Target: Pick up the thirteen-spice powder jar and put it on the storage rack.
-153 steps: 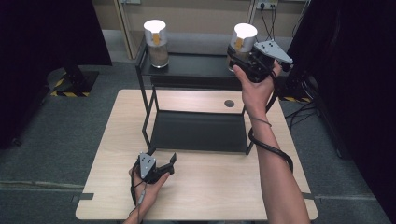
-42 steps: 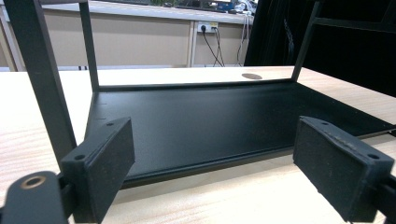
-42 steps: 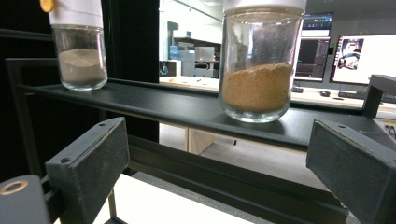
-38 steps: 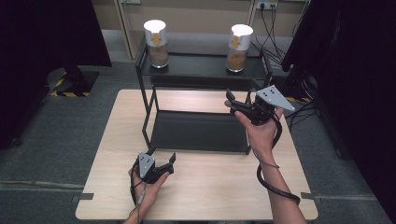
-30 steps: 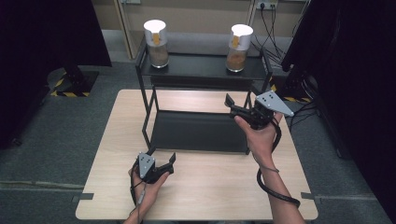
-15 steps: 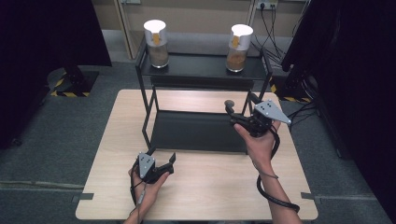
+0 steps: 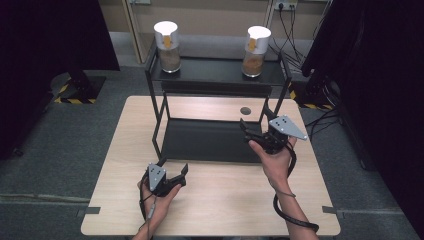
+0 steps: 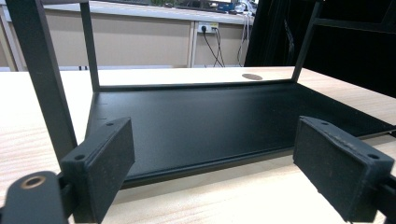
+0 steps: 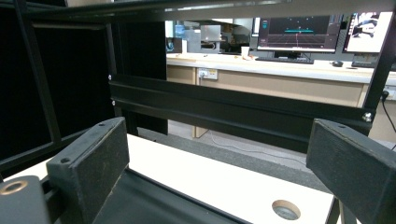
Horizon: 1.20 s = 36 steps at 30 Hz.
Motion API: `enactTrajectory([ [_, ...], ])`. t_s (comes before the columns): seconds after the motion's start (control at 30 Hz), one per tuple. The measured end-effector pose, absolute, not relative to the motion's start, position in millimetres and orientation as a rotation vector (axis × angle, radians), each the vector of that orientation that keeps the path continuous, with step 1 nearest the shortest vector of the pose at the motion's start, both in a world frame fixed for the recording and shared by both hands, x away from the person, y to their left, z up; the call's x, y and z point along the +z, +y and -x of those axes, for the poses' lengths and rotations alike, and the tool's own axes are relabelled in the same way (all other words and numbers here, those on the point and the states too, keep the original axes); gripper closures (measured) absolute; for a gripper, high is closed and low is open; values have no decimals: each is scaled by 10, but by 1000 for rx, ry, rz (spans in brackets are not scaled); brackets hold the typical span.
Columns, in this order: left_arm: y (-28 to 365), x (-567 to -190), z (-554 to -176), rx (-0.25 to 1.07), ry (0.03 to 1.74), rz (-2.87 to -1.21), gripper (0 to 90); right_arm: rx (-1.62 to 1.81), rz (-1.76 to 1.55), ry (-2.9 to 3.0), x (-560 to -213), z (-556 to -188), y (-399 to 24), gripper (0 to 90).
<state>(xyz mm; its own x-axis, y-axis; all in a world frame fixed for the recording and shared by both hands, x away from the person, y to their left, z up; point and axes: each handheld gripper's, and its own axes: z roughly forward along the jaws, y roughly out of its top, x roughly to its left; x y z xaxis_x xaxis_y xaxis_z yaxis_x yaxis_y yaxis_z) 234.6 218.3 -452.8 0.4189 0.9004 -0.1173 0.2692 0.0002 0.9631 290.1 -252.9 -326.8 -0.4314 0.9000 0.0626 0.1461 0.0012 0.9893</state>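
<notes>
Both jars stand on the top shelf of the rack [image 7: 216, 75]: the left jar [image 7: 167, 46] near its left end, the right jar [image 7: 255, 51] near its right end, each upright, white-capped, with brown filling and well apart from the other. I judge the placing part to be done, since neither of my tools carries anything. My right gripper [image 7: 256, 136] hangs just off the rack's right front post, level with the lower shelf [image 7: 205, 140], its jaws spread wide with nothing between them; from the right gripper view I look between my two pads [image 9: 91, 163] at the rack's rear crossbar and the table hole [image 9: 285, 209] beyond the shelf. My left gripper [image 7: 172, 175] rests on the table [image 7: 115, 165] just in front of the rack's left front post, jaws likewise released and empty; its own view looks straight across the bare lower shelf [image 8: 210, 121] between the pads [image 8: 105, 161]. That lower shelf holds nothing (nor does the table in front of the rack), so I see no further thing waiting to be shelved. What seems left, as I judge it, is only to bring the right gripper down to the table beside the rack's front edge and settle both hands.
</notes>
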Motion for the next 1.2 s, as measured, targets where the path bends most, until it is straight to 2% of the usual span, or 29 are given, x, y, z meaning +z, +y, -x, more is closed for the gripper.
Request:
enactTrajectory([
  [1.2,2182,-4529,-2344,692,1078,-1530,122,1452,-1161,1691,-3625,-2783,-2561,61],
])
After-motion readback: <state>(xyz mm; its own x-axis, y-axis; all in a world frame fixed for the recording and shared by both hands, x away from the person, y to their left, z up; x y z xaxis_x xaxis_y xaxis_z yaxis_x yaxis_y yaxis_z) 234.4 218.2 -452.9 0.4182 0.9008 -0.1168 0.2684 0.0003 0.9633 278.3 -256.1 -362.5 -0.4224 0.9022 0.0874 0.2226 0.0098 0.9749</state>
